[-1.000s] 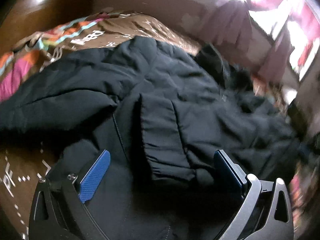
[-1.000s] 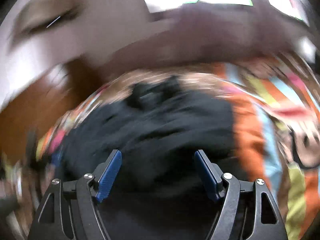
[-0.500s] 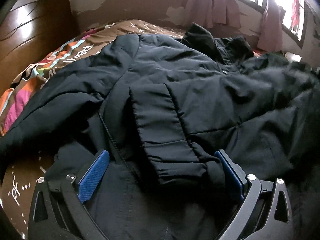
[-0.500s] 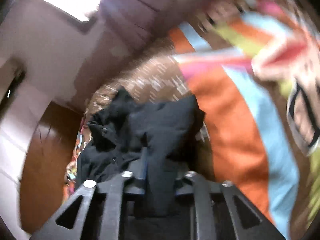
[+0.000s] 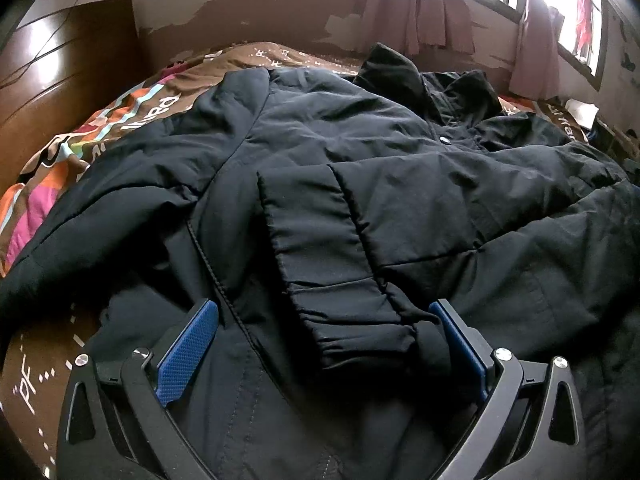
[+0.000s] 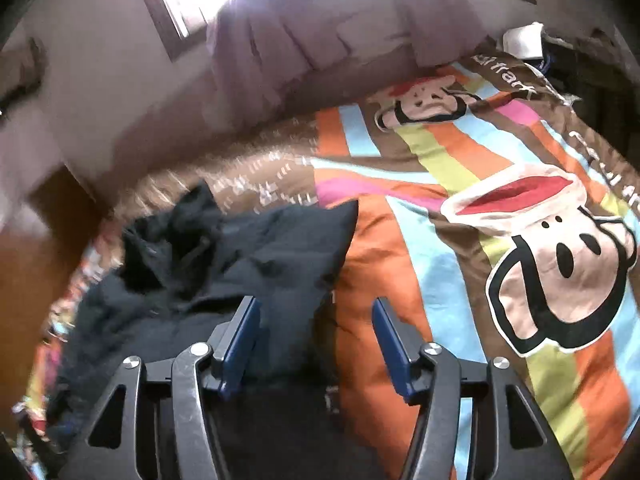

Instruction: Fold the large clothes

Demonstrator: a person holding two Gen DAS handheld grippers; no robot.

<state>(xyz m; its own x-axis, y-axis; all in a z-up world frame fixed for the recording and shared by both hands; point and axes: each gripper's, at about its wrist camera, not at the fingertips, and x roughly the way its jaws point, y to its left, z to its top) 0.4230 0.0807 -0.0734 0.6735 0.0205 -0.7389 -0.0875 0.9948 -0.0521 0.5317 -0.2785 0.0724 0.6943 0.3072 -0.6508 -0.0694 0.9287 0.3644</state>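
Note:
A large black padded jacket (image 5: 400,184) lies spread on the bed, collar toward the far wall. One sleeve is folded across its front, its elastic cuff (image 5: 360,332) lying between the fingers of my left gripper (image 5: 320,344), which is open just above the fabric. In the right wrist view the jacket (image 6: 240,256) lies at the left, its edge reaching between the fingers of my right gripper (image 6: 316,336). That gripper is open and holds nothing.
The bed has a striped cartoon-monkey cover (image 6: 500,240). A wooden headboard (image 5: 60,80) stands at the left. Pink curtains (image 5: 420,4) hang under the windows on the far wall. Clutter sits at the bed's far right corner (image 6: 528,40).
My right gripper was shut on the jacket fabric half a second ago and has opened, letting it go. The left gripper stayed open over the cuff while its view steadied.

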